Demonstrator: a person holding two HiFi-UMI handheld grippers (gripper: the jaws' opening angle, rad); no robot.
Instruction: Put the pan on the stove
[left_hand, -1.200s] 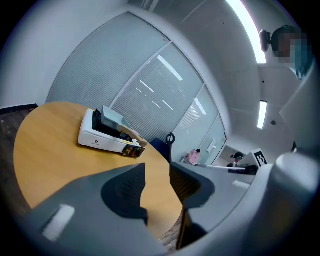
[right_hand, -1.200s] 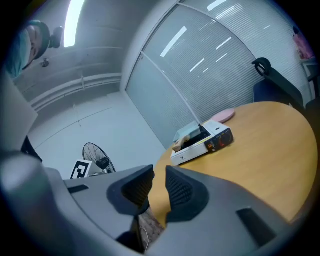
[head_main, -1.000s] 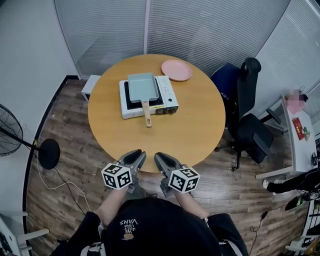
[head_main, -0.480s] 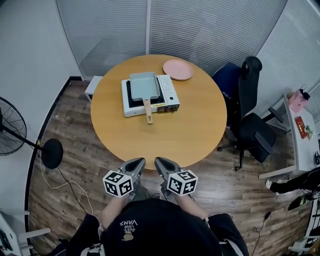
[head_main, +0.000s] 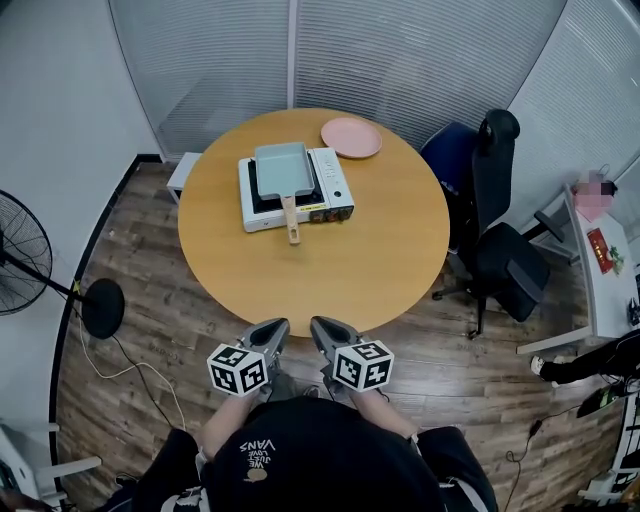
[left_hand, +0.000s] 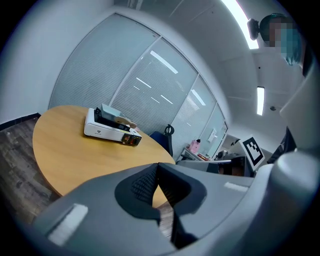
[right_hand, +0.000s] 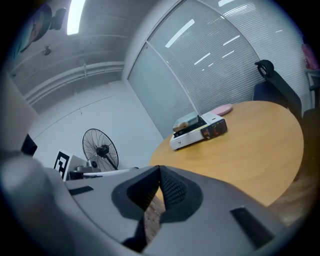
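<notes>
Seeing the pan (head_main: 284, 166) sit squarely on the stove (head_main: 336, 186), far on the tabletop (head_main: 330, 270), we would leave it; left claw (head_main: 277, 328) and right claw (head_main: 318, 326) are closed, empty.

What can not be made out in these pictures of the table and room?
- Burner under the pan: head view, the pan covers it.
- Print on the stove front: left gripper view, too small.
- Fan: head view, cut off by the left edge.
</notes>
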